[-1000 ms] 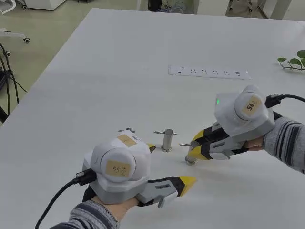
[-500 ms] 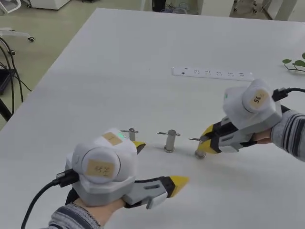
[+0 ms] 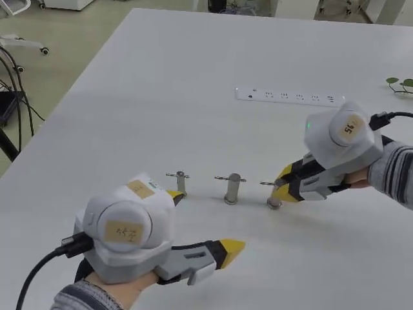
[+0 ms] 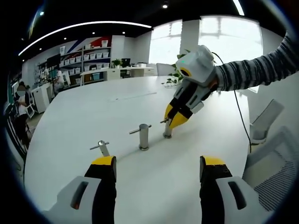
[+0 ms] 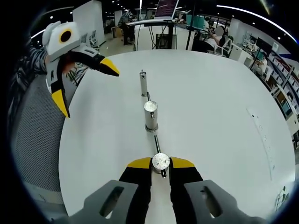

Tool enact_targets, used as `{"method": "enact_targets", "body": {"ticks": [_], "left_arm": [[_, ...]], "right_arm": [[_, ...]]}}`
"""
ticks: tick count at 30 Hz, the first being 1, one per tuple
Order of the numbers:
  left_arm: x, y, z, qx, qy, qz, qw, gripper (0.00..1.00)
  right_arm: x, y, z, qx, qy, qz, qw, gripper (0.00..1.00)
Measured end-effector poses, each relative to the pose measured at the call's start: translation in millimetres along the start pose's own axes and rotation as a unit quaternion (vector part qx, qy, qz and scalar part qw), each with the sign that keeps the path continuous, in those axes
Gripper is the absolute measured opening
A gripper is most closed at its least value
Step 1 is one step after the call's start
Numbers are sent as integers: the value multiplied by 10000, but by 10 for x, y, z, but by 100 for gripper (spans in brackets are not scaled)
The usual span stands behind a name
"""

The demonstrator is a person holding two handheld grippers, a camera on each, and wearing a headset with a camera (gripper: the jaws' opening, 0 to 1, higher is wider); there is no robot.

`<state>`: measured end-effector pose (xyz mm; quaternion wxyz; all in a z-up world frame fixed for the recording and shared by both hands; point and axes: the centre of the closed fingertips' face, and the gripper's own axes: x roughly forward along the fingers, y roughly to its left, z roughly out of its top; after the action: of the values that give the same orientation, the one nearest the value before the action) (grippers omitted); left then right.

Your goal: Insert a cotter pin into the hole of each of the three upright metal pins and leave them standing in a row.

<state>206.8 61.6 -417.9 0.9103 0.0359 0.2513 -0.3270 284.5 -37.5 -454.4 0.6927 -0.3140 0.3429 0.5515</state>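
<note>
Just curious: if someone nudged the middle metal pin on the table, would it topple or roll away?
The middle pin probably tips easily: tall on a small base. It looks like solid metal, so likely heavy for its size. Once down, the cotter pin crossing it should stop it rolling.

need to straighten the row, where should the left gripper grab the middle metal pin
Grip the middle metal pin on its bare lower shaft, coming low from the person's side with the left gripper. Its cotter pin crosses near the top along the row, so higher jaws would likely knock it.
</note>
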Motion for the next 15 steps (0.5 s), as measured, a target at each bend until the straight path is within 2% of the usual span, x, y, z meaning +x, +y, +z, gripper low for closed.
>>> {"method": "enact_targets", "body": {"ticks": [15], "left_arm": [[-102, 158, -69, -86, 58, 246, 9996, 73]], "right_arm": [[-15, -49, -34, -42, 55, 219, 9997, 9]]}}
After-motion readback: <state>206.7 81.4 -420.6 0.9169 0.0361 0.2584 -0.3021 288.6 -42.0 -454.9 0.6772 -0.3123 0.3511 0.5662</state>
